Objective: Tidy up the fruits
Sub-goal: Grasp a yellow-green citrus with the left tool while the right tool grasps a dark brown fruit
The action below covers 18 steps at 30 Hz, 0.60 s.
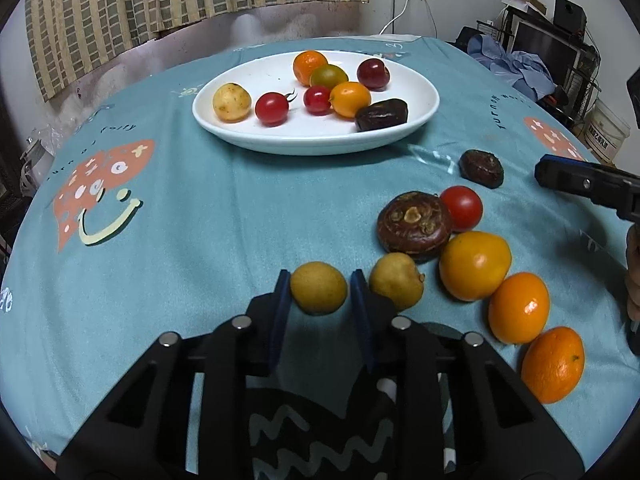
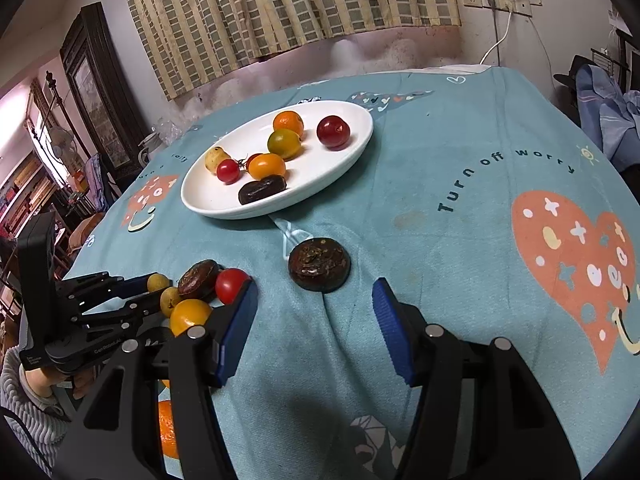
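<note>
My left gripper (image 1: pixel 320 285) is shut on a small yellow-brown fruit (image 1: pixel 319 288), its blue pads pressing both sides just above the teal tablecloth (image 1: pixel 224 220). In the right wrist view this same fruit (image 2: pixel 158 282) sits in the left gripper (image 2: pixel 154 289) at the far left. Beside it lie a second yellow-brown fruit (image 1: pixel 396 282), a brown water chestnut (image 1: pixel 414 226), a red cherry tomato (image 1: pixel 462 207), a yellow tomato (image 1: pixel 475 266) and two small oranges (image 1: pixel 519 307). My right gripper (image 2: pixel 314 293) stands open just short of another dark chestnut (image 2: pixel 319 264). The white plate (image 1: pixel 420 120) at the back holds several fruits.
One finger of the right gripper (image 1: pixel 568 178) shows at the right edge of the left wrist view. A curtain (image 2: pixel 280 12) and wall run behind the table. Clothes and shelves (image 1: pixel 532 64) stand off the table's right side. A person's sleeve (image 2: pixel 24 396) is at lower left.
</note>
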### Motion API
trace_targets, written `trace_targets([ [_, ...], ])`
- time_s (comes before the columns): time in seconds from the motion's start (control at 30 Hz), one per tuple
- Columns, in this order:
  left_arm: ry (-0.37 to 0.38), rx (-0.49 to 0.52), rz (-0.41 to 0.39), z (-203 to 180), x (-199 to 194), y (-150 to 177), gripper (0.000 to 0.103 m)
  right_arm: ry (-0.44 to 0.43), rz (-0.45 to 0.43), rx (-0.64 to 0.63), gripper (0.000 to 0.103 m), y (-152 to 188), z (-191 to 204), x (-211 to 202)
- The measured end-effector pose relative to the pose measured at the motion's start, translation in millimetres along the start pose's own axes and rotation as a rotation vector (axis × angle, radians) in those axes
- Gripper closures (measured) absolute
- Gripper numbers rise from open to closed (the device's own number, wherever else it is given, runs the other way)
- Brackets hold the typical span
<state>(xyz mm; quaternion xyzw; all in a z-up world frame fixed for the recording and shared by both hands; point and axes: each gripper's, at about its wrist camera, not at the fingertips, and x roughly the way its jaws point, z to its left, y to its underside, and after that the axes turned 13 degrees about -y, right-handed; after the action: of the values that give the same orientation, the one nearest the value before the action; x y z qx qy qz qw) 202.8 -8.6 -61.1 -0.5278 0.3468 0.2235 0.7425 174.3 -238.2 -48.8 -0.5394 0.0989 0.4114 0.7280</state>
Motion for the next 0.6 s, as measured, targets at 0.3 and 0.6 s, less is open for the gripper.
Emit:
trace_targets([
  [0.3, -0.017, -0.061, -0.013, 12, -4, 0, 0.075, 0.069, 0.041, -0.032, 0.047, -11, 2, 22],
  [0.6, -0.008, -0.048, 0.009, 9, 1, 1, 0.075, 0.113, 0.114, -0.072, 0.062, -12, -1, 52],
])
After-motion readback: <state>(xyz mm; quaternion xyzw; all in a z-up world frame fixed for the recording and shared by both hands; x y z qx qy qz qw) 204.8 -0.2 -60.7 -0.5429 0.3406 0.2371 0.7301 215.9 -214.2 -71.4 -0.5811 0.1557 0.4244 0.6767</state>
